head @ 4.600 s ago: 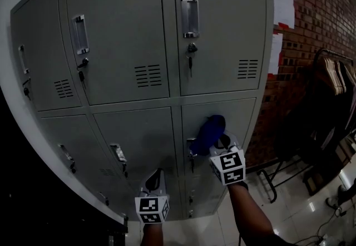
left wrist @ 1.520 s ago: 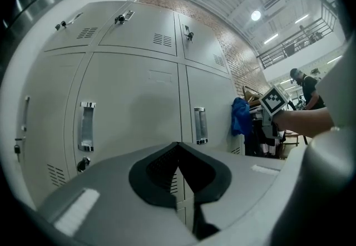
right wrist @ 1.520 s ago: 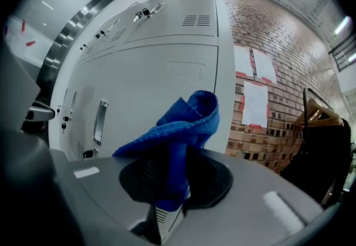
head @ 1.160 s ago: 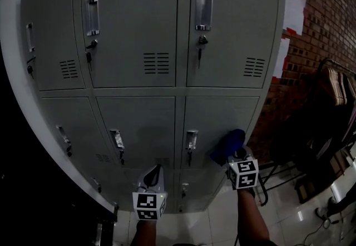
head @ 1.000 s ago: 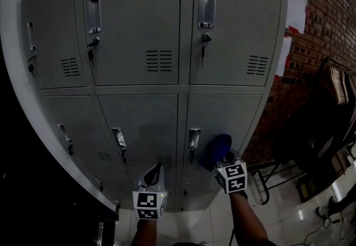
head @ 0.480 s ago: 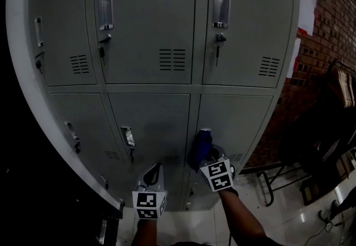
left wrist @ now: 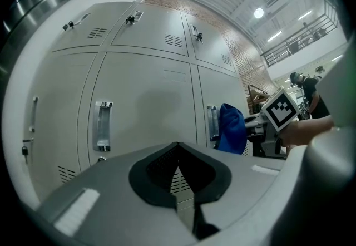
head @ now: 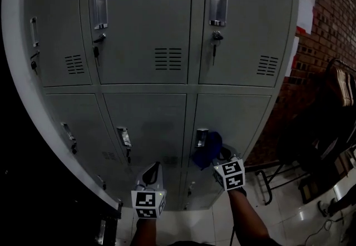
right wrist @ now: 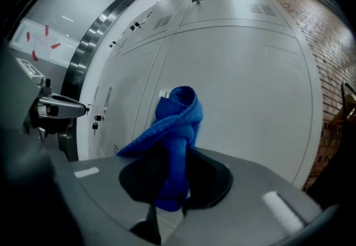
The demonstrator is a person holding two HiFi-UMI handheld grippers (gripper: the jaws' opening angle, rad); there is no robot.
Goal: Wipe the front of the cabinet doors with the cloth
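The grey metal cabinet (head: 150, 72) fills the head view, with two rows of doors showing. A blue cloth (head: 207, 149) is bunched in my right gripper (head: 218, 157), which is shut on it. The cloth is against the lower right door (head: 239, 119), just beside its handle (head: 201, 137). In the right gripper view the cloth (right wrist: 177, 122) stands up from between the jaws, in front of the pale door (right wrist: 250, 83). My left gripper (head: 152, 177) hangs shut and empty below the lower middle door (head: 147, 122). The left gripper view shows the cloth (left wrist: 231, 128) to its right.
Keys hang from the upper door locks (head: 213, 44). A brick wall (head: 328, 11) with white papers (head: 303, 11) stands right of the cabinet. A dark rack with hangers (head: 339, 80) and a metal frame (head: 272, 183) sit on the shiny floor at right.
My right gripper has carried the cloth leftward across the lower right door, from near its right side to the handle. The left gripper has stayed low and still.
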